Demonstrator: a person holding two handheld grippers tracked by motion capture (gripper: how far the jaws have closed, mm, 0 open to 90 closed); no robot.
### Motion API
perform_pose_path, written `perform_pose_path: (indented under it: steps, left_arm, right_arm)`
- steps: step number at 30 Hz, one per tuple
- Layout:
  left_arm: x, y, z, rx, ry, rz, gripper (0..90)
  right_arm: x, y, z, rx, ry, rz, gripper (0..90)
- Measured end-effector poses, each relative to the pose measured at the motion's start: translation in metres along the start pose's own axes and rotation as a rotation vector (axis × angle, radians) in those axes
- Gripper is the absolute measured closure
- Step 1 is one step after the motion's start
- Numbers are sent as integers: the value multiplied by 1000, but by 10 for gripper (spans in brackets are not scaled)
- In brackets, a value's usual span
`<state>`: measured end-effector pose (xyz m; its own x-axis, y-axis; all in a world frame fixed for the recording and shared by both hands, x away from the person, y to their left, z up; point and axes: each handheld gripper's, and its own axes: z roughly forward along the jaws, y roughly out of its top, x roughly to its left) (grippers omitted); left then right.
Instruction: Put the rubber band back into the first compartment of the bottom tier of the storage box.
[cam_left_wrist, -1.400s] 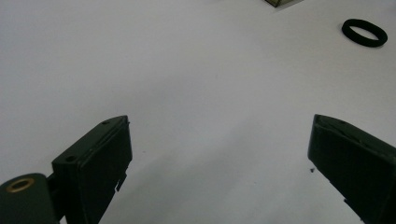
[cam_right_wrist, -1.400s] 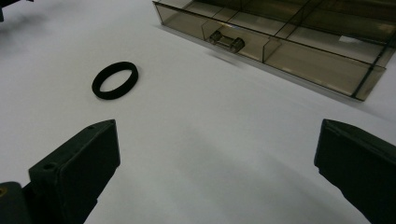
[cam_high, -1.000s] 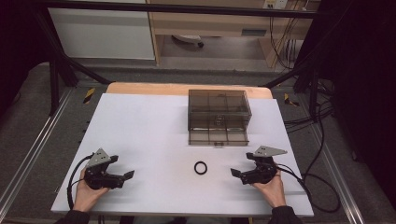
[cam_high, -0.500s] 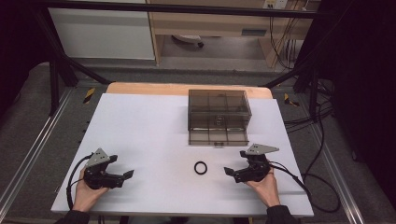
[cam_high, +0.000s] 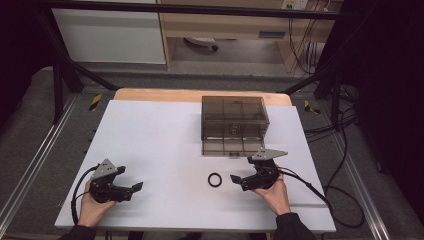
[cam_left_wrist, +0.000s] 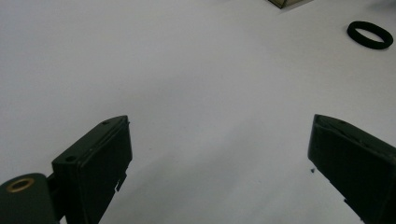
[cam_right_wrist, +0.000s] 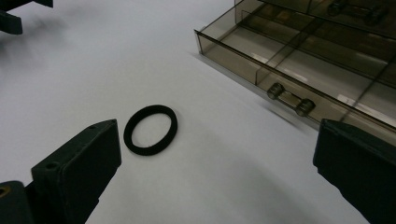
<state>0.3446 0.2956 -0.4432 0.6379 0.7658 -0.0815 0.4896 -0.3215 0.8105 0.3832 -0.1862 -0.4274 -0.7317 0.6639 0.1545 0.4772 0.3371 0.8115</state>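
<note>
A small black ring (cam_high: 215, 179) lies flat on the white table (cam_high: 165, 145). Just to its right my right gripper (cam_high: 234, 178) stands open, jaws pointing left at the ring; in the right gripper view the ring (cam_right_wrist: 150, 129) rests close ahead of the left jaw, not between the jaws. Behind it a smoky clear drawer box (cam_high: 233, 120) has its bottom drawer (cam_right_wrist: 299, 70) pulled out, with a small handle (cam_right_wrist: 289, 99) on its front. My left gripper (cam_high: 136, 187) is open near the front left, empty; the ring (cam_left_wrist: 370, 34) shows far off in its view.
The drawer is split into several compartments. A wooden strip (cam_high: 165, 95) edges the table's far side. Cables (cam_high: 320, 192) trail off the right edge, and metal rails (cam_high: 35, 165) flank the table.
My right gripper has slid left and slightly forward toward the ring. The left gripper has stayed put, and the ring has not moved.
</note>
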Motion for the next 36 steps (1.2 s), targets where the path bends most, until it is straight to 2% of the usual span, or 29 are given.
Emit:
perform_pose_path:
  steps: [11, 23, 28, 33, 34, 36]
  left_arm:
    - [0, 0, 1, 1, -2, 0, 61]
    - [0, 0, 0, 3, -1, -2, 61]
    - [0, 0, 1, 4, -1, -2, 61]
    - [0, 0, 1, 4, -2, -1, 61]
    - [0, 0, 1, 4, -1, -2, 61]
    - [0, 0, 1, 4, -1, -2, 61]
  right_arm:
    - [11, 14, 18, 18, 18, -14, 22]
    - [21, 18, 42, 63, 22, -16, 56]
    - [23, 17, 49, 72, 28, -6, 115]
    - [23, 15, 52, 87, 25, -19, 202]
    - [23, 14, 53, 93, 36, -17, 262]
    - [23, 14, 54, 99, 36, -18, 311]
